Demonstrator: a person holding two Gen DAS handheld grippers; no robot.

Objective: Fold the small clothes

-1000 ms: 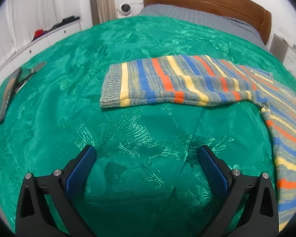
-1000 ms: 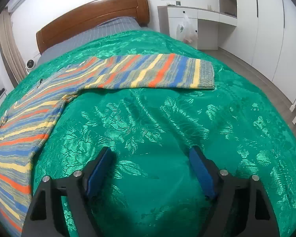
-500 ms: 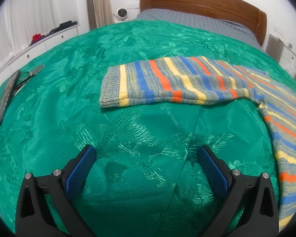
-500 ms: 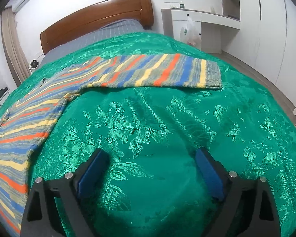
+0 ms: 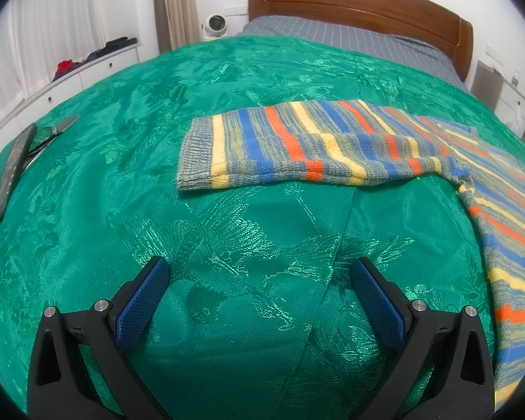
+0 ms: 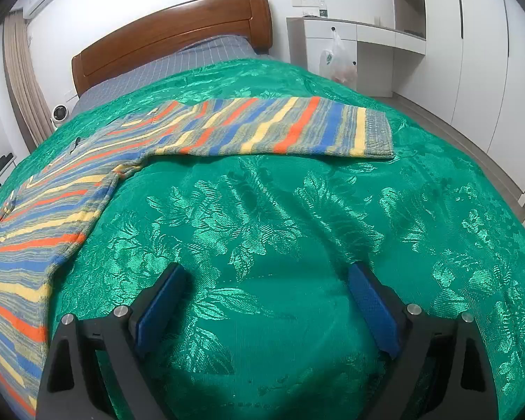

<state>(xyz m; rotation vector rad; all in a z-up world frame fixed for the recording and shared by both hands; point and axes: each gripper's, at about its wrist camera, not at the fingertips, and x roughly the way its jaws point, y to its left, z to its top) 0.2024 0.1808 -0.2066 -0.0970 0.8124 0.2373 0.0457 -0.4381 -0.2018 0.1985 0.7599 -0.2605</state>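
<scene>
A small striped knit sweater [image 5: 332, 147] in blue, orange, yellow and grey lies flat on the green bedspread [image 5: 255, 238]. In the left wrist view one sleeve stretches left, its grey cuff [image 5: 194, 157] ahead of my left gripper [image 5: 259, 269]. That gripper hovers open over bare bedspread, short of the sleeve, nothing between its blue pads [image 5: 141, 302]. In the right wrist view the other sleeve [image 6: 280, 129] reaches right to its cuff [image 6: 378, 134], and the body [image 6: 35, 231] runs down the left edge. My right gripper [image 6: 266, 276] is open over bare bedspread, holding nothing.
A dark remote [image 5: 14, 168] and scissors [image 5: 50, 134] lie on the bedspread's left side. The wooden headboard [image 5: 360, 7] stands beyond grey sheets. White drawers [image 5: 70, 77] run along the left; a white cabinet with a plastic bag [image 6: 337, 59] and wardrobes stand to the right.
The right gripper's jaws have spread a little wider. Both views have shifted slightly, so the sweater sits a touch lower and nearer in frame. The sweater itself has not moved.
</scene>
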